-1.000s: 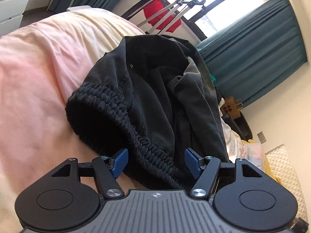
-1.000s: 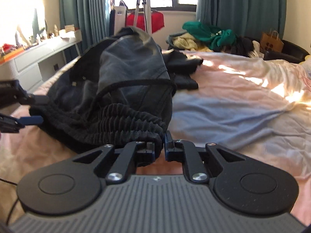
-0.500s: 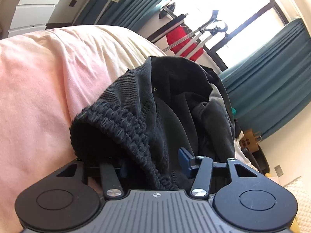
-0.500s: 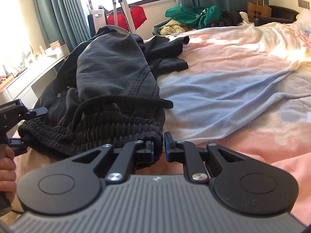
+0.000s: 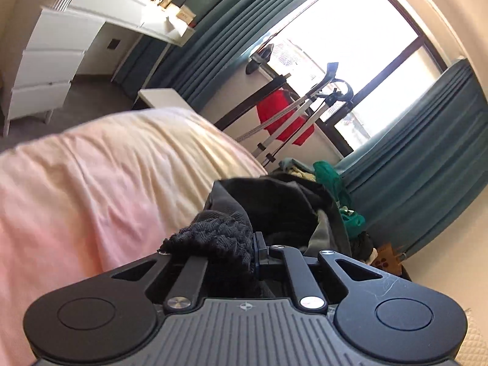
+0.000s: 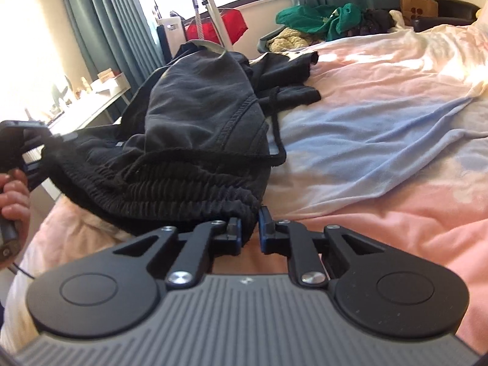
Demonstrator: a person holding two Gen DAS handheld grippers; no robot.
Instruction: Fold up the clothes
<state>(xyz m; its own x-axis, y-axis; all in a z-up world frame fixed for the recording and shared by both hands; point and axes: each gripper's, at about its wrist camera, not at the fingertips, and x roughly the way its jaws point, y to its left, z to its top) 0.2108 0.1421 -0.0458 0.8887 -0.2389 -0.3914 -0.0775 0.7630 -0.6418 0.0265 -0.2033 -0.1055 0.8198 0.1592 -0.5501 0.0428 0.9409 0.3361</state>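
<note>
Since a second ago the left tongs (image 5: 244,253) have just closed from wide apart onto the ribbed waistband (image 5: 218,238) of the black trousers (image 5: 283,210) (one blue pad shows) and lifted it off the pink bed (image 5: 91,183).

From the right wrist, the right tongs (image 6: 250,231) pinch the waistband's other end; the trousers lie heaped on the bed, a hand (image 6: 13,195) at left.

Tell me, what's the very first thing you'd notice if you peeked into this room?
The crumpled black trousers heaped on the pink bedspread, their stretchy waistband pinched at each end by the left gripper and the right gripper. Behind them, a red cloth hangs by the bright window, with green clothes piled past the bed.
</note>
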